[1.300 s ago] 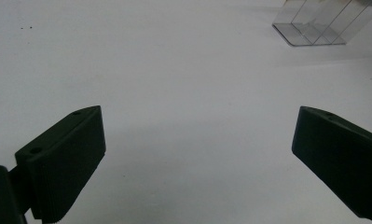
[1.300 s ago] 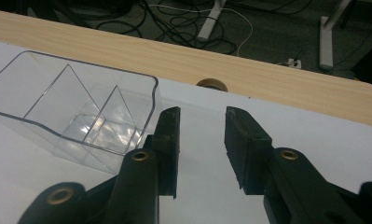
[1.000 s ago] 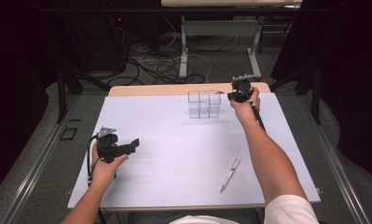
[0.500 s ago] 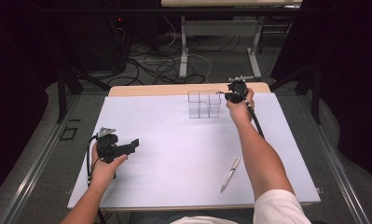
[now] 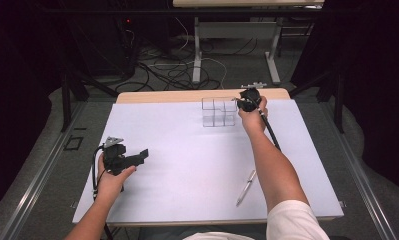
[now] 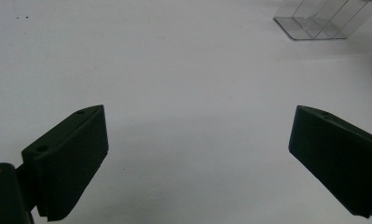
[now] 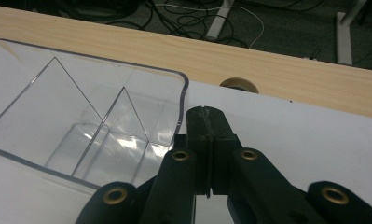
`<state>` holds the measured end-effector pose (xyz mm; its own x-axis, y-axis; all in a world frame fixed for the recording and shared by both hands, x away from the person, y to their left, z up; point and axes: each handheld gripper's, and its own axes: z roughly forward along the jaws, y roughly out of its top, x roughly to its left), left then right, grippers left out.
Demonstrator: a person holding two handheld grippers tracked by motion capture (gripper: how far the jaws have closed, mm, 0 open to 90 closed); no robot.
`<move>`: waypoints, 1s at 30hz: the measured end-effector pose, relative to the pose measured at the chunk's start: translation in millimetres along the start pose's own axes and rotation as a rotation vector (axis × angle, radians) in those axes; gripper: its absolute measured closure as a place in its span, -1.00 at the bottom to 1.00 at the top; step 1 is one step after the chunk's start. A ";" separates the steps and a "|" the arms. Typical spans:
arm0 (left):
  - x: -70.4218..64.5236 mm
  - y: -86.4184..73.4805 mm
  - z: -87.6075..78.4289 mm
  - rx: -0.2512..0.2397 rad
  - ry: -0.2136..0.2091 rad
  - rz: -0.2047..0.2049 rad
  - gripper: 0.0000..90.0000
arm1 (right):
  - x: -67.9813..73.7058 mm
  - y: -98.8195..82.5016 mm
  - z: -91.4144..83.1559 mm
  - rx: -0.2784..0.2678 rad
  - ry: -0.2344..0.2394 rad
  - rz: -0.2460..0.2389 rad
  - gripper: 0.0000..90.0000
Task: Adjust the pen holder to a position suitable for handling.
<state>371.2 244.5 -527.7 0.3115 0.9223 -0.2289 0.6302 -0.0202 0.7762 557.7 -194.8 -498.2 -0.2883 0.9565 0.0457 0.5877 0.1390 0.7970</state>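
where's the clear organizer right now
In the high view the clear organizer sits at the table's far edge, right of centre, with the shut right gripper at its right side.

The clear organizer (image 6: 321, 21) is cut off by the left gripper view's top edge; the pen (image 5: 246, 187) is too small to detail.

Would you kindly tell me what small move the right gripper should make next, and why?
Probably a slight push leftward against the clear organizer. The right gripper has its fingers pressed together with nothing between them, right beside the organizer's rounded corner wall. Whether they already touch it is unclear. The pen lies back near the table's front edge, and the left gripper sits open, far away.
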 end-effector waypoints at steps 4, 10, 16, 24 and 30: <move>0.1 -0.5 -0.1 0.000 0.000 0.000 -0.90 | 2.0 -1.2 1.6 -0.004 -0.006 -0.002 1.00; -0.3 -0.7 0.8 0.000 0.002 0.004 -0.90 | 5.9 -2.3 1.1 -0.002 -0.031 -0.014 1.00; -0.4 -0.4 0.5 0.007 0.002 0.006 -0.90 | 5.7 -3.5 0.6 -0.003 -0.021 0.010 1.00; -0.5 -0.8 1.7 0.004 0.002 0.003 -0.90 | 6.6 -5.8 -0.7 -0.013 -0.022 0.014 1.00; -0.7 -0.7 2.0 0.004 0.003 0.004 -0.90 | 7.9 -6.2 -0.3 -0.010 0.011 0.034 1.00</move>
<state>372.0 243.1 -529.2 0.3116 0.9235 -0.2238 0.6321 -0.0256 0.7744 551.5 -188.2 -502.6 -0.2765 0.9577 0.0795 0.5897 0.1038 0.8009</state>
